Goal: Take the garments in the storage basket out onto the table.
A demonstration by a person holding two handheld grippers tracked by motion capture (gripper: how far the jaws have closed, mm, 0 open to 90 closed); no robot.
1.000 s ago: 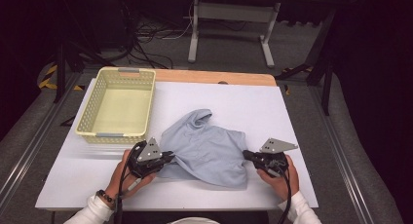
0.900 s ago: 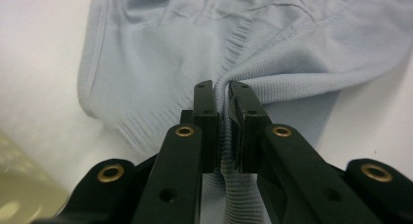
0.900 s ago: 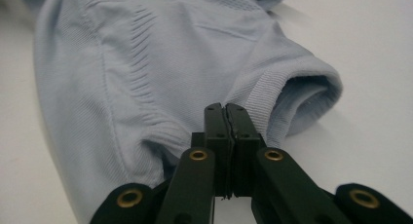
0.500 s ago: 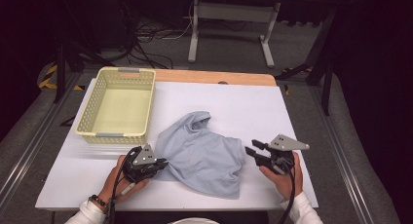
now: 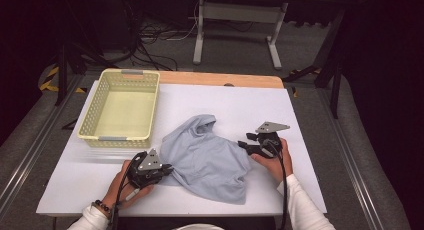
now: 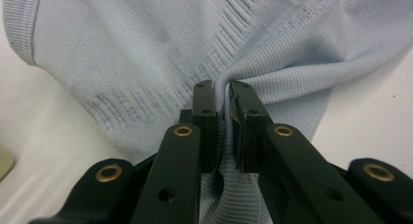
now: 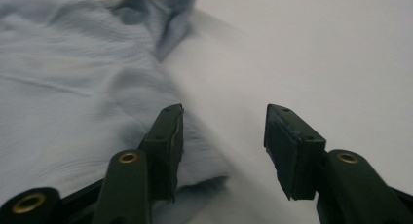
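A pale yellow perforated plastic basket (image 5: 120, 107) sits at the far left corner of the white worktop (image 5: 300, 115), its bottom bare, well apart from everything else. Near the front edge, left of centre, the left tool (image 5: 167, 168) has its jaws nearly closed on a fold of the light blue ribbed knit garment (image 5: 207, 157); in the left gripper view (image 6: 221, 95) the fabric bunches up between them and hides what lies under the pinch. The garment sprawls crumpled across the middle of the worktop, one corner raised toward the far edge, so its shape is hard to read. At its right edge the right tool (image 5: 242, 144) stands wide open and holds nothing; in the right gripper view (image 7: 221, 121) one jaw lies over the cloth's edge, the other over bare worktop. That view is blurred.
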